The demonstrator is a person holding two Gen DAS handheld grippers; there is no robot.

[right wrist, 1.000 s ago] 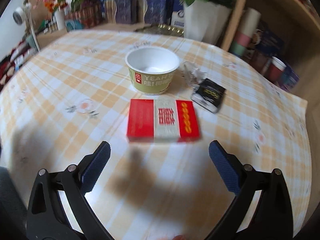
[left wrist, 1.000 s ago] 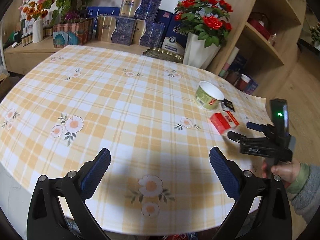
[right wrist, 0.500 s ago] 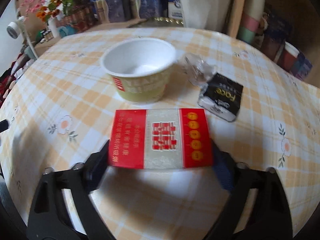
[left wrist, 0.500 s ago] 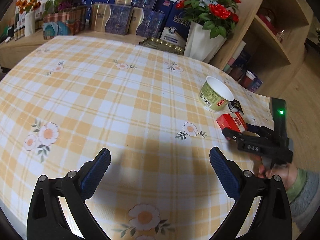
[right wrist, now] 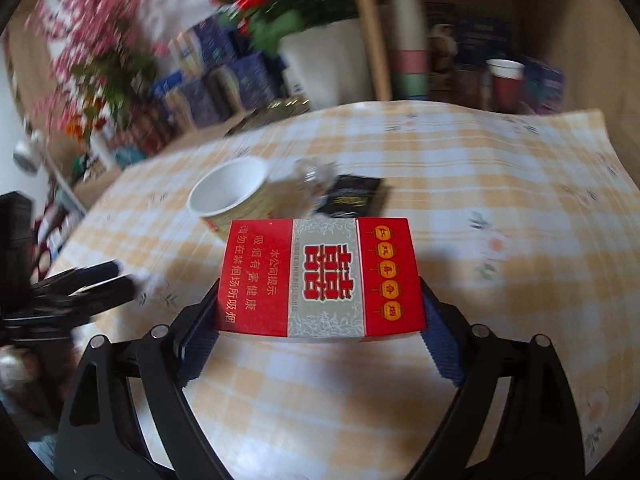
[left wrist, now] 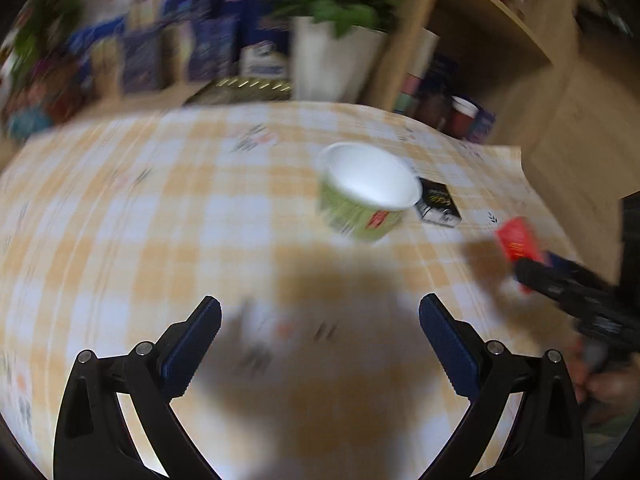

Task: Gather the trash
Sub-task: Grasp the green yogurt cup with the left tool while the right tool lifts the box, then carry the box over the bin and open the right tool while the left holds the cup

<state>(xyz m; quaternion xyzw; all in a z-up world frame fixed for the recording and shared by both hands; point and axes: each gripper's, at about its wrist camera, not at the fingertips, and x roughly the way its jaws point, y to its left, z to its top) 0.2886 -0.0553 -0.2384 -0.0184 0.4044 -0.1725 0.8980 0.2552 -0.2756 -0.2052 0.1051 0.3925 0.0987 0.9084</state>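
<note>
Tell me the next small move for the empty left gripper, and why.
Probably reach toward the paper cup and close on its rim: the left gripper stands open with nothing between its pads, while the right gripper already grips the red box, lifted off the table.

Red carton [right wrist: 320,280] with a silver-grey middle band and gold lantern marks, green cup [left wrist: 366,196] white inside, black packet [left wrist: 436,204] with gold lettering, table [right wrist: 500,184] cloth in orange-and-white check with small flowers, black gripper [right wrist: 320,320] with blue pads [right wrist: 440,344]
</note>
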